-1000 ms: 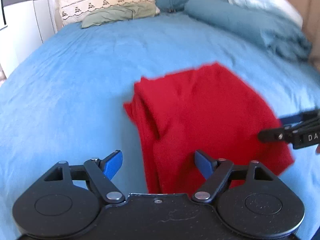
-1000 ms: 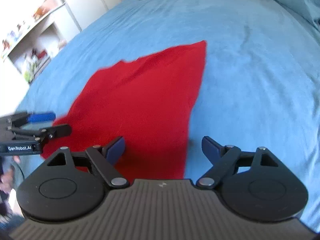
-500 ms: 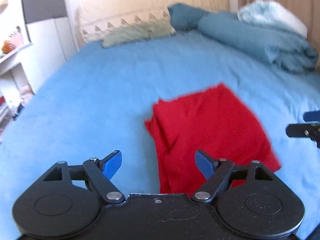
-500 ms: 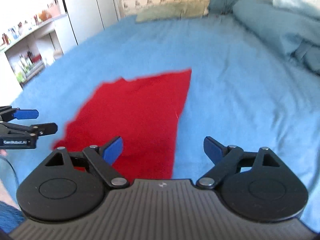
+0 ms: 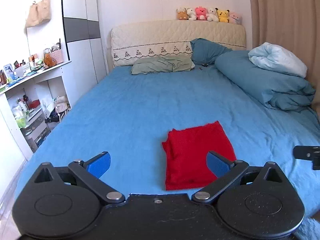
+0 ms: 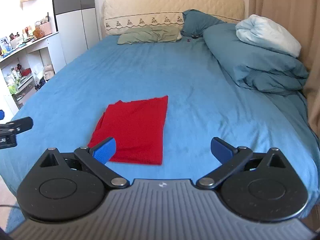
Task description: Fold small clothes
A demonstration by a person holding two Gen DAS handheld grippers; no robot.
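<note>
Left wrist view shows our left gripper (image 5: 158, 163) spread and empty above the bed (image 5: 130, 108), the folded red garment (image 5: 197, 156) flat at lower centre, our right gripper (image 6: 163, 150) equally spread, both apart from it, likely because folding looks finished.

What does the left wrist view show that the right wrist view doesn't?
Only the left wrist view shows the whole hanging bag and the layered fold edges along the red garment. Only the right wrist view shows the open right tool up close. Both share the blue bed, the plush toys and the folded duvet.
</note>
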